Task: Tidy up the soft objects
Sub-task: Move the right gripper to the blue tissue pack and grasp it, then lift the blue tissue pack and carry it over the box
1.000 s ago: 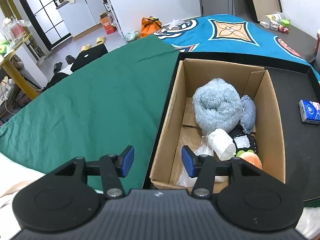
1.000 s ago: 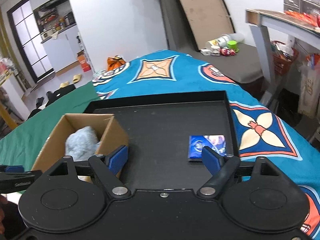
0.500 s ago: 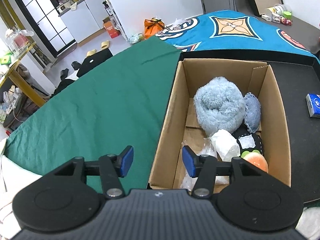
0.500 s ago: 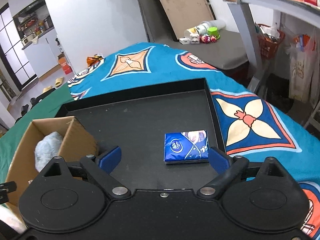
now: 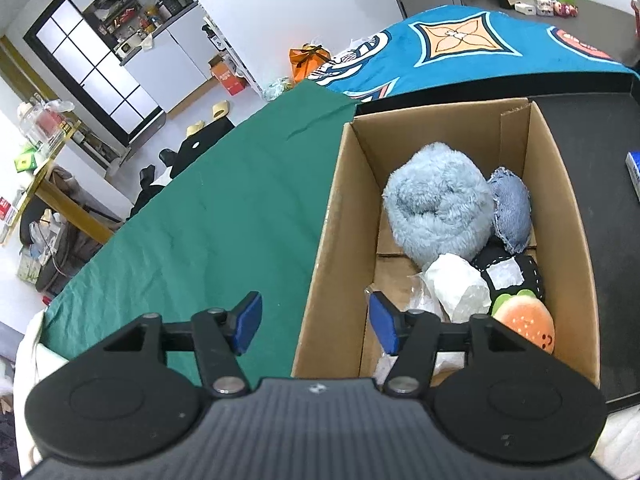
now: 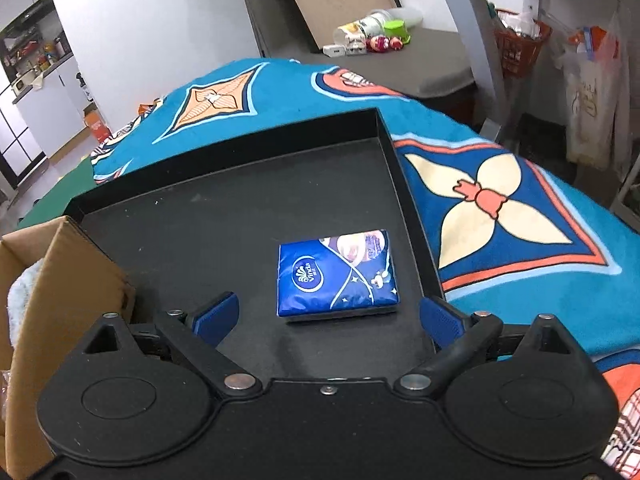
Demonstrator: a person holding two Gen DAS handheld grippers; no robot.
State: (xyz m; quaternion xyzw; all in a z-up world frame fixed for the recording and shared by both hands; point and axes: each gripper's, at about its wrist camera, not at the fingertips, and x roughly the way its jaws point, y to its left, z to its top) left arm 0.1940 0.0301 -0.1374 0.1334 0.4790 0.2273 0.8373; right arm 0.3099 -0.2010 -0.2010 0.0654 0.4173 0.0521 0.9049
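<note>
Cardboard box [image 5: 340, 216] holds perhaps five soft things; one tissue pack [image 6: 337, 273] before the wide, empty right hand-held gripper [image 6: 330, 318].

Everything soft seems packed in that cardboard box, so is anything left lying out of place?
Yes. One blue tissue pack lies alone on the black tray, outside the cardboard box that holds the other soft things. The right hand-held gripper is open just before it, nothing between its fingers.

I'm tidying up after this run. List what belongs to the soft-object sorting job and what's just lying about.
Job: tissue pack, cardboard box, fluffy blue roll, denim pouch, burger plush.
Lying about: slippers, orange bag, bottles and toys.
</note>
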